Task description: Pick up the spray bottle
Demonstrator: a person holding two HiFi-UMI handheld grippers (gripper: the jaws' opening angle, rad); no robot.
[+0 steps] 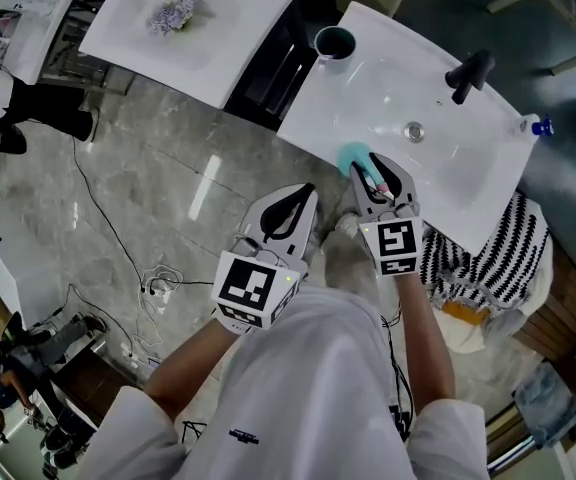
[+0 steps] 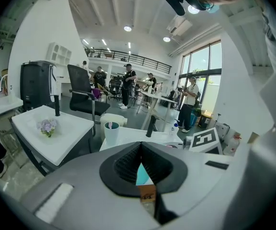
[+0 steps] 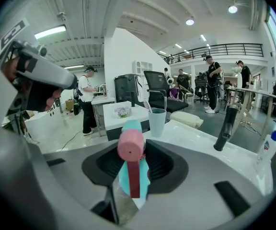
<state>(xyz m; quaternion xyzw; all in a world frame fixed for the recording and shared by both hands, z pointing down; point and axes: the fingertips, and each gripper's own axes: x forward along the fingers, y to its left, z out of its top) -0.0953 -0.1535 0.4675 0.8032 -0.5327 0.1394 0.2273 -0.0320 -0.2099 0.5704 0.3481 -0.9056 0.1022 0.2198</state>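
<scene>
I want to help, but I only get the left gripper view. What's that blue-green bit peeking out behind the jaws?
Observer: A spray bottle. The right gripper view shows a pink nozzle on top of it.
Operator: Is anything holding it?
Observer: Yes. The right gripper has its jaws shut on the body.
Operator: Where is it?
Observer: The head view shows it at the edge of the sink nearest the person. I can't tell whether it is lifted.
</scene>
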